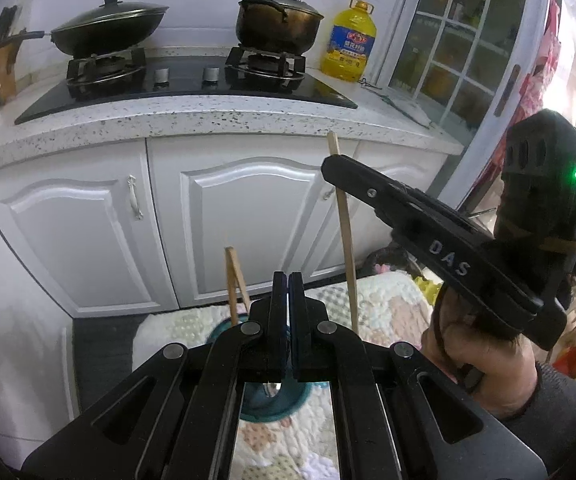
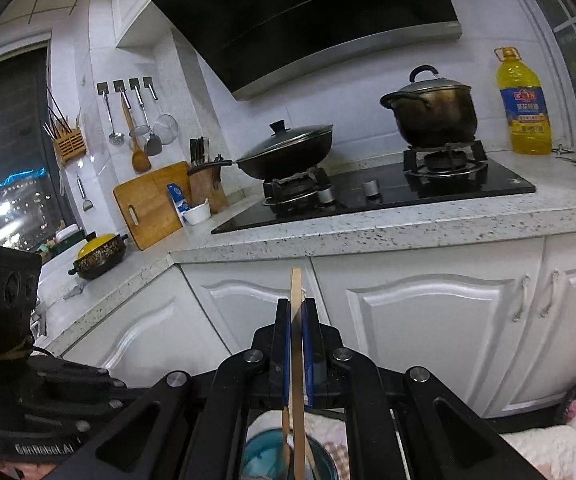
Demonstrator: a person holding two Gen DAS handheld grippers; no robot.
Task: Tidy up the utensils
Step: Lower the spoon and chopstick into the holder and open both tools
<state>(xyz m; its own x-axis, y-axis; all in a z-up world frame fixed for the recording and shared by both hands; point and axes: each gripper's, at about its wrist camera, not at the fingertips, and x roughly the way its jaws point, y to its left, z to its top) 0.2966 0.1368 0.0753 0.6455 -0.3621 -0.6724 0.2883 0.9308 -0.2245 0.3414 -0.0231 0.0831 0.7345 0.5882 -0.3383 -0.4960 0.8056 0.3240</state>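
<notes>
My right gripper (image 2: 296, 308) is shut on a wooden chopstick (image 2: 297, 360) and holds it upright over a teal cup (image 2: 260, 456). In the left wrist view the same right gripper (image 1: 334, 170) shows at right, gripping the long chopstick (image 1: 346, 236) near its top. Two more chopsticks (image 1: 234, 284) stand in the teal cup (image 1: 276, 404), which sits on a patterned cloth (image 1: 392, 308). My left gripper (image 1: 288, 280) is shut with its fingers pressed together; nothing shows between them. It hovers right above the cup.
White cabinet doors (image 1: 248, 216) under a speckled counter (image 1: 208, 120) with a gas hob, a wok (image 1: 108, 30), a pot (image 1: 276, 20) and a yellow oil bottle (image 1: 350, 44). A chopping board (image 2: 148, 204), knife block and hanging ladles lie further left.
</notes>
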